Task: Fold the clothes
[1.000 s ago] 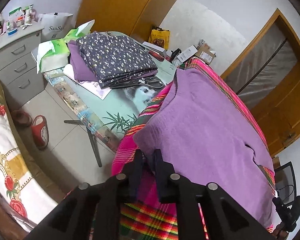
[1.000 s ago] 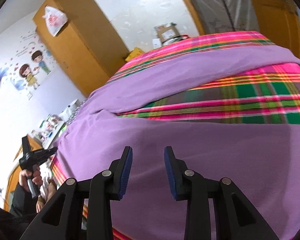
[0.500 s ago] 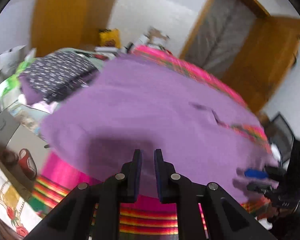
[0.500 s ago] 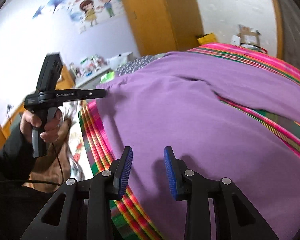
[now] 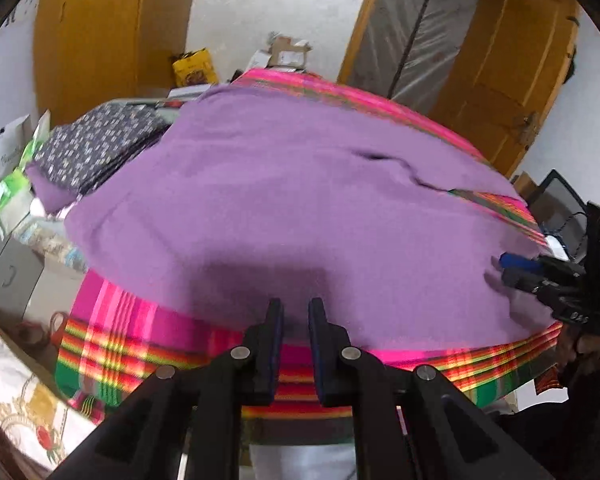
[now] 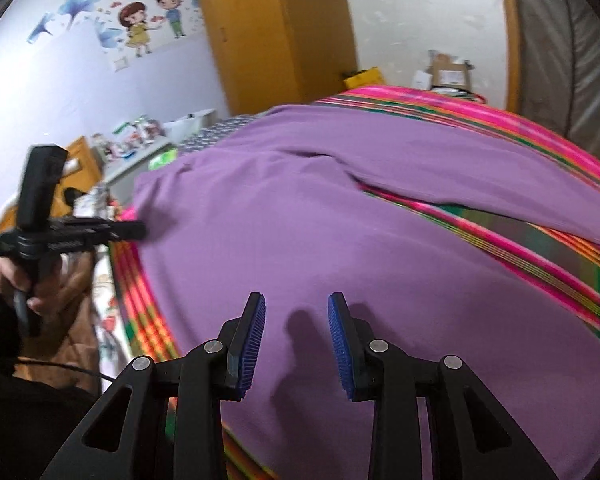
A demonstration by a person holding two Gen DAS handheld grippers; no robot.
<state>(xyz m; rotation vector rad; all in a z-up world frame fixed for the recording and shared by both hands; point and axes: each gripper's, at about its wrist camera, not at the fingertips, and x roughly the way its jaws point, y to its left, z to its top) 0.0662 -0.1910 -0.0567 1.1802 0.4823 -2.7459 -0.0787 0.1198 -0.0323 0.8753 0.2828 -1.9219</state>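
- Purple garment (image 5: 300,200) lies spread flat over a plaid blanket (image 5: 116,344), covering most of it; a slit or fold shows toward its far right side.
- Left gripper (image 5: 295,312): jaws narrowly parted, nothing between them, hovering at the garment's near hem.
- Right gripper (image 6: 296,312): jaws spread wide, empty, just above the purple fabric near its corner.
- Folded dark floral cloth (image 5: 96,140) is stacked on the tabletop (image 5: 48,240) beside the blanket's left edge.
- Left wrist view is motion-blurred.
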